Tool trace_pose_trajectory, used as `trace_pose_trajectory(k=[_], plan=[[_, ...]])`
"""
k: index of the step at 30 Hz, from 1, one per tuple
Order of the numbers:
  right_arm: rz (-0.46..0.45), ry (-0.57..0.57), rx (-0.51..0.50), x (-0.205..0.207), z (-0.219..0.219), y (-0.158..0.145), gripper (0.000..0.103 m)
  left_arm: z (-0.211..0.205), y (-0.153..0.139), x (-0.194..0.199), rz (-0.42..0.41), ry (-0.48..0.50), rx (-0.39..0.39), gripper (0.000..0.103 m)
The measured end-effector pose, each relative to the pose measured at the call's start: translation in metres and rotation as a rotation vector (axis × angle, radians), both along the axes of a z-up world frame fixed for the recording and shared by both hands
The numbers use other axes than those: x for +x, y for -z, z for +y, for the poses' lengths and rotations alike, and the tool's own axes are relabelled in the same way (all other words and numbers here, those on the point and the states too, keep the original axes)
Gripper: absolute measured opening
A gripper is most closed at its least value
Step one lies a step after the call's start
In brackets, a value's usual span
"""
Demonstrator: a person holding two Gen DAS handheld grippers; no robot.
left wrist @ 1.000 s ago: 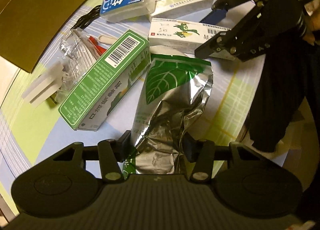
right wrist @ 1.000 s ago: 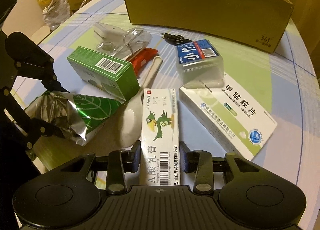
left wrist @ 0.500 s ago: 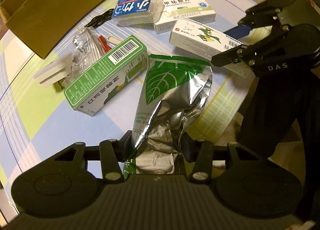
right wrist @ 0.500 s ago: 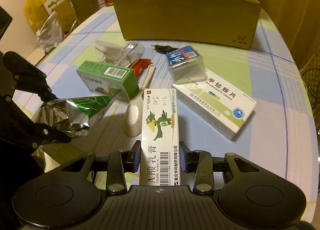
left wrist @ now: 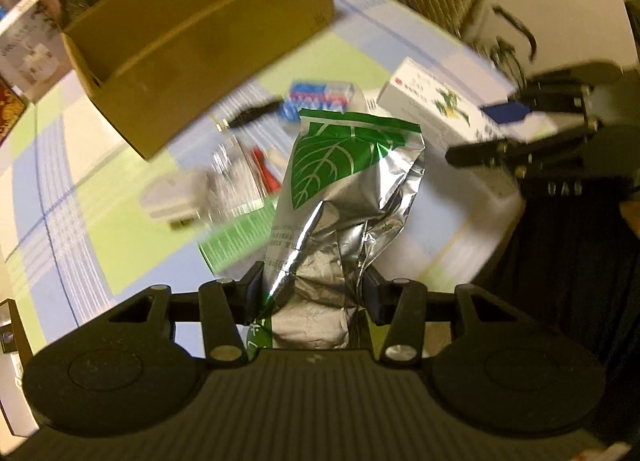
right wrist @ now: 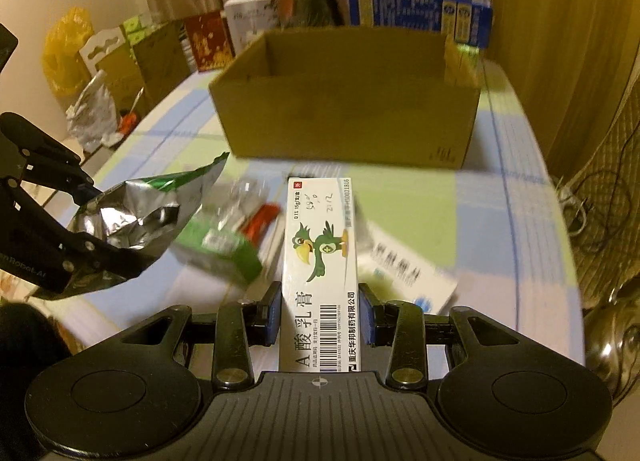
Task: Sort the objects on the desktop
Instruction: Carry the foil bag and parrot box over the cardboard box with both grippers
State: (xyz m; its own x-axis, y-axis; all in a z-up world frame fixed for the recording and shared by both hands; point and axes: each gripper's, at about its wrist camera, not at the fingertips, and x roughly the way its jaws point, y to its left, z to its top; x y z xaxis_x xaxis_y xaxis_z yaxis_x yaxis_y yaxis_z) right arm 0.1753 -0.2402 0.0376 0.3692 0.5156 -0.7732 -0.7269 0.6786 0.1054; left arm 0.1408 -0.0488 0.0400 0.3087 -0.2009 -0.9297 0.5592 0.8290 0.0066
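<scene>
Tabletop (right wrist: 520, 197) cardboard box (right wrist: 348, 125), interior unclear

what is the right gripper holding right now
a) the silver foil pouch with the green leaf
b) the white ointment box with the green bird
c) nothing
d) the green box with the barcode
b: in the right wrist view the right gripper has its fingers closed on both long sides of the white ointment box with the green bird, lifted above the table; the foil pouch is in the left gripper.
</scene>
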Motion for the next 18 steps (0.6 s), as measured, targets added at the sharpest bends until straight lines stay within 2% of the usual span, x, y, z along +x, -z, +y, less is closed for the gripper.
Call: trace_pose_trajectory(k=[9,18], plan=[[-0.082,0.008,0.024,0.049,0.029,-0.052,0.035,-0.012,-0.052,0.06,-0.07,-0.168,-0.102,0.044],[-0.108,0.01,0.023,0.114,0.065,-0.07,0.035,0.001,-0.073,0.137,-0.097,-0.327,-0.161,0.044]])
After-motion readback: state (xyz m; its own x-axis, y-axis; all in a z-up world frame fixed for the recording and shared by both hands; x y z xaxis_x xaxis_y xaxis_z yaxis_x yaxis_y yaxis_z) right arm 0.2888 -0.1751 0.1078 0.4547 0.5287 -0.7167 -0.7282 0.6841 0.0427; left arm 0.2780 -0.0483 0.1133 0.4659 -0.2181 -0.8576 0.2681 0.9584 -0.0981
